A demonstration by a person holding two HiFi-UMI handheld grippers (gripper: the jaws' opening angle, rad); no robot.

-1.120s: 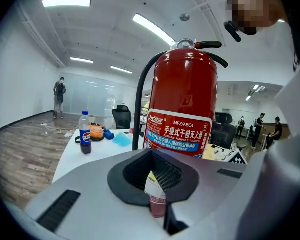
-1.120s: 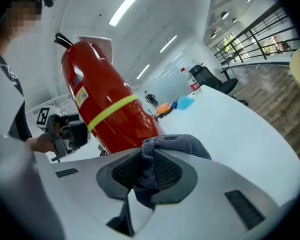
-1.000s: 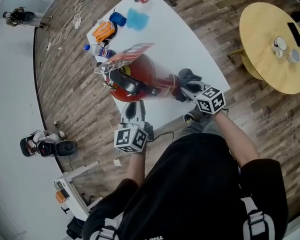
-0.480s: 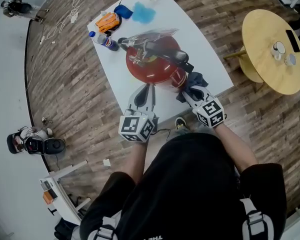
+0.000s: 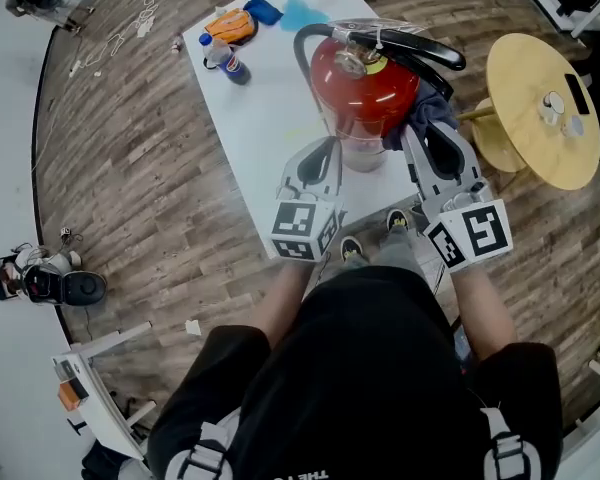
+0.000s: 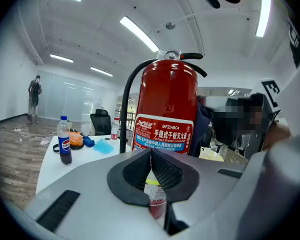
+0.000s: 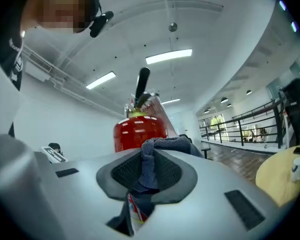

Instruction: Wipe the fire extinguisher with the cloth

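Observation:
A red fire extinguisher [image 5: 365, 86] with a black hose and handle stands upright on the white table [image 5: 270, 118]. My left gripper [image 5: 323, 153] is shut and empty, its tips close to the cylinder's lower front; in the left gripper view the extinguisher [image 6: 166, 109] rises just beyond the left gripper [image 6: 151, 153]. My right gripper [image 5: 432, 136] is shut on a dark blue cloth [image 5: 426, 116], which lies against the cylinder's right side. In the right gripper view the cloth [image 7: 162, 148] bunches out of the right gripper [image 7: 149, 159] in front of the extinguisher [image 7: 139, 131].
A cola bottle [image 5: 227, 60], an orange item [image 5: 230, 25], a blue item [image 5: 263, 10] and a light blue cloth [image 5: 302, 14] sit at the table's far end. A round yellow table [image 5: 525, 118] with cups stands to the right. A person [image 6: 34, 96] stands far off.
My right gripper has risen with the cloth up the extinguisher's right side. The left gripper has stayed by the cylinder's lower front. The head view has shifted.

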